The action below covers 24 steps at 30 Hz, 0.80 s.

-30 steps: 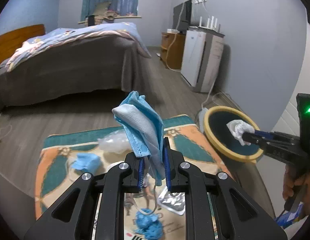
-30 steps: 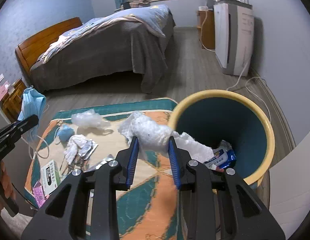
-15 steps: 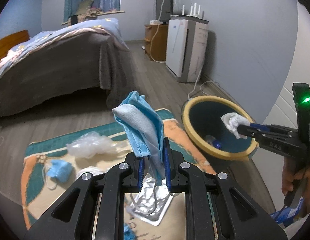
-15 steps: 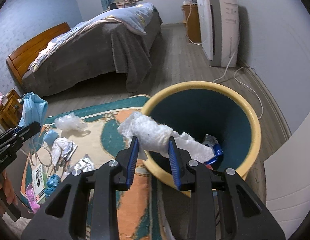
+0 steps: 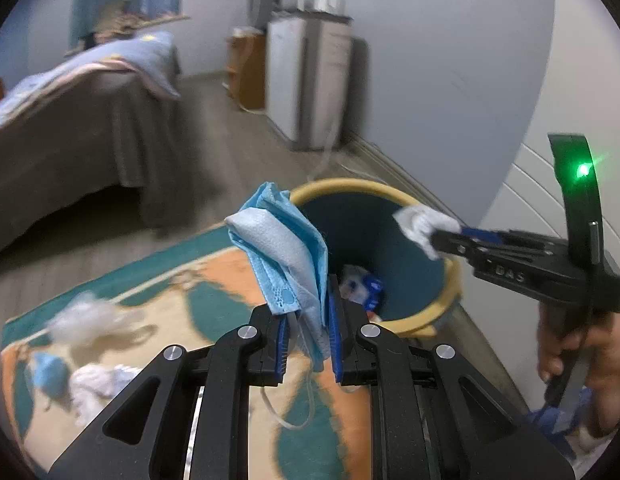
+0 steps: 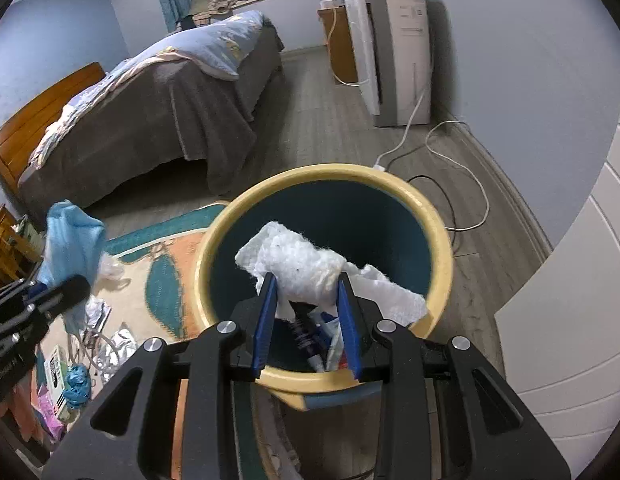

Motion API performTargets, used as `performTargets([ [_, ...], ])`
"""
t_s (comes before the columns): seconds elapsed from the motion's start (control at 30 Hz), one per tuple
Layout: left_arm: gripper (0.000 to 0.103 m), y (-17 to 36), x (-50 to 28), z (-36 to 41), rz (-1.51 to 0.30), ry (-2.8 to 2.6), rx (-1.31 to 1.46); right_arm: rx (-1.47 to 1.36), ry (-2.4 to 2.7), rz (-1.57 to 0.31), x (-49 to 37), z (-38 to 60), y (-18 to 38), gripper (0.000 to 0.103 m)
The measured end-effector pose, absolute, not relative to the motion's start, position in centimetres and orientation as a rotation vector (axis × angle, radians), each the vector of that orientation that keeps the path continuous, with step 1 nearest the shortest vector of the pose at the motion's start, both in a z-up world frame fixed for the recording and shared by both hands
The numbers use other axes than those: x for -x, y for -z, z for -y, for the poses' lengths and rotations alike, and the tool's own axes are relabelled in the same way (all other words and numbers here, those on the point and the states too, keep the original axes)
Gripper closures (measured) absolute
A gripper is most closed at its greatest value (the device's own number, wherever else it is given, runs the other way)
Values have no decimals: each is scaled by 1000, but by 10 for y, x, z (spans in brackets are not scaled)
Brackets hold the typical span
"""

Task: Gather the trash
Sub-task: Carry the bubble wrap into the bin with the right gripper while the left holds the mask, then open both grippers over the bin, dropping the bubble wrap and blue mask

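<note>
I have swung both tongs over to the bin (image 6: pixel 438 232): right tongs (image 6: pixel 305 320) clamped on tissue wad (image 6: pixel 305 264) above its mouth, left tongs (image 5: pixel 307 336) clamped on blue mask (image 5: pixel 285 252) just short of its rim, so both drops look close.

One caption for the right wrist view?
Right gripper holds a crumpled tissue over the yellow-rimmed bin.

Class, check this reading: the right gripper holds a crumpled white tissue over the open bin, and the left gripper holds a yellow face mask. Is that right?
One detail is wrong. The face mask in the left gripper is blue, not yellow, as the left wrist view shows. The right gripper does hold the white tissue over the bin.
</note>
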<state>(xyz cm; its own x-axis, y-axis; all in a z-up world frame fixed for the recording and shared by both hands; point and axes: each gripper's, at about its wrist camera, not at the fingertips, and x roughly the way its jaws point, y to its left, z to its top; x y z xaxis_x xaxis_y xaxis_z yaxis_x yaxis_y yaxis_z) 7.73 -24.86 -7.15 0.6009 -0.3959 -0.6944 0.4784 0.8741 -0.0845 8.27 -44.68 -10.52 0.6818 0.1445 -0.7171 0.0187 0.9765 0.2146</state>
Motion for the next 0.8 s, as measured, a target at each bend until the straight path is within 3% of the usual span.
performTargets([
  [0.33,85,93,-113,301,-836,595,-216,-227,-37,-865,-111,462,120,72],
  [0.43,82,103,-128,307,-861,582,-201,-239,-25,-864,-119,465,123,66],
  [0.5,74,107,-135,307,-860,571,-194,-248,-16,-862,-123,467,125,56],
  [0.53,63,107,-135,305,-858,569,-191,-250,-14,-860,-125,467,123,44],
  [0.57,42,106,-136,304,-857,560,-188,-250,-13,-857,-126,468,123,32],
  [0.63,24,102,-134,301,-830,531,-190,-237,-3,-850,-126,468,123,25],
  [0.73,10,98,-133,292,-800,482,-189,-228,13,-851,-127,471,125,16],
  [0.8,9,97,-132,286,-801,459,-165,-231,38,-849,-125,474,125,8],
])
